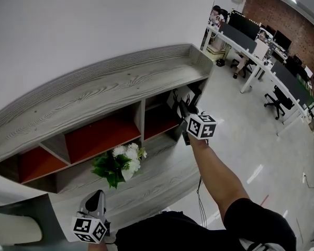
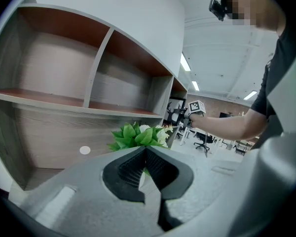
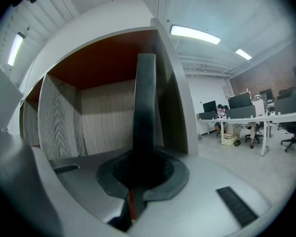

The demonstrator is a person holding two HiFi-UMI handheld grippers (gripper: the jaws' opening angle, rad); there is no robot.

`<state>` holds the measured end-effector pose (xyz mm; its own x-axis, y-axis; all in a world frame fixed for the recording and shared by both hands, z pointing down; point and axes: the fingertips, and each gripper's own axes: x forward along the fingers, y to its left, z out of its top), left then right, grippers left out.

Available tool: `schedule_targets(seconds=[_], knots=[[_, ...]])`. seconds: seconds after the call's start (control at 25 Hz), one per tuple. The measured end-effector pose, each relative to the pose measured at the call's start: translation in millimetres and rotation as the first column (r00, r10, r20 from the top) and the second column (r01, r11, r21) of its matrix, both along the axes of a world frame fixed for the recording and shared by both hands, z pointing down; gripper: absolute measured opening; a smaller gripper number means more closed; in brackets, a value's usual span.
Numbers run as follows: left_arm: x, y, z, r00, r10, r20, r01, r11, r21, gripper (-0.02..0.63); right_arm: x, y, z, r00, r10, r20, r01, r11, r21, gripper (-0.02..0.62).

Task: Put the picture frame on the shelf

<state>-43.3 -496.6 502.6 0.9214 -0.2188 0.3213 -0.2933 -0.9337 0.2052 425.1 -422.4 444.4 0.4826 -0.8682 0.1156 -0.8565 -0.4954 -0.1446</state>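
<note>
The long grey wood-grain shelf (image 1: pixel 110 88), with red-backed compartments, runs left to right. White flowers with green leaves (image 1: pixel 120 163) sit on its near ledge. The black picture frame (image 1: pixel 181 99) stands upright at the rightmost compartment's mouth, clamped in the right gripper (image 1: pixel 184 114). The left gripper (image 1: pixel 96 198), near left, is closed and empty.
</note>
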Motion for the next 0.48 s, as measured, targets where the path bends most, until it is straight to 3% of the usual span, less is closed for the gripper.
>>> schedule_targets(seconds=[0.28, 0.48], knots=[[3, 5, 3, 1.000, 0.003, 0.003, -0.003, 1.000, -0.007, 0.010, -1, -1, 1, 0.999, 0.007, -0.043, -0.008, 1.000, -0.028, 0.032], [9, 11, 5, 1.000, 0.017, -0.001, -0.017, 1.000, -0.011, 0.009, -6, -1, 6, 1.000, 0.003, -0.026, -0.004, 0.999, -0.036, 0.118]])
